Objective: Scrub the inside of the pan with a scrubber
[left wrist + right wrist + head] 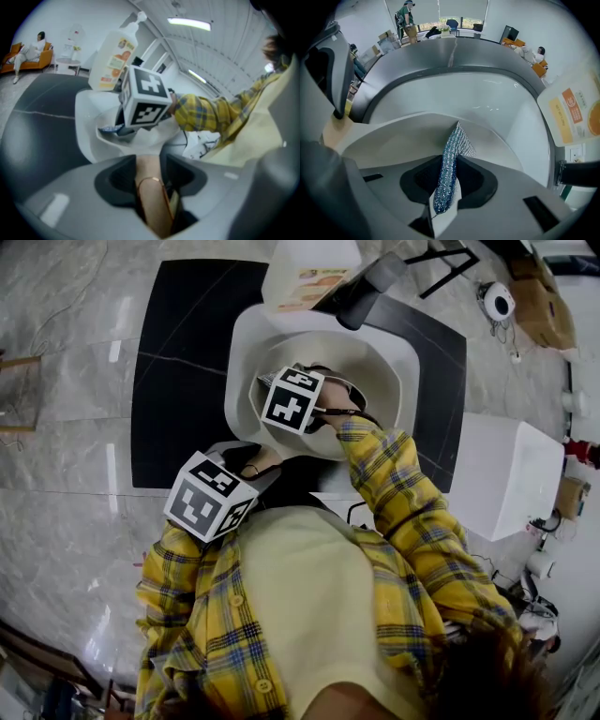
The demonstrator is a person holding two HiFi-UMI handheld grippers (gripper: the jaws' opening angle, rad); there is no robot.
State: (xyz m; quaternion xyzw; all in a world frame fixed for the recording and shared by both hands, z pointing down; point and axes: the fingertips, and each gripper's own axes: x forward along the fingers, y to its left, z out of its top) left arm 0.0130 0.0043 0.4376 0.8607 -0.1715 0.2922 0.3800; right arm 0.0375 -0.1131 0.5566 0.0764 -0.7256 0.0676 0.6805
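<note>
Over the white sink [239, 362] my right arm bends at the elbow and reaches down, the right gripper [450, 180] pinched tight on a glittery blue mesh scrubber [451, 154] that points into the smooth white pan [393, 136]; I can't tell whether it touches. My left gripper [150, 177] sits nearer my chest, clamped on the pan's rounded tan handle [152, 206], which has a thin coppery ring.
</note>
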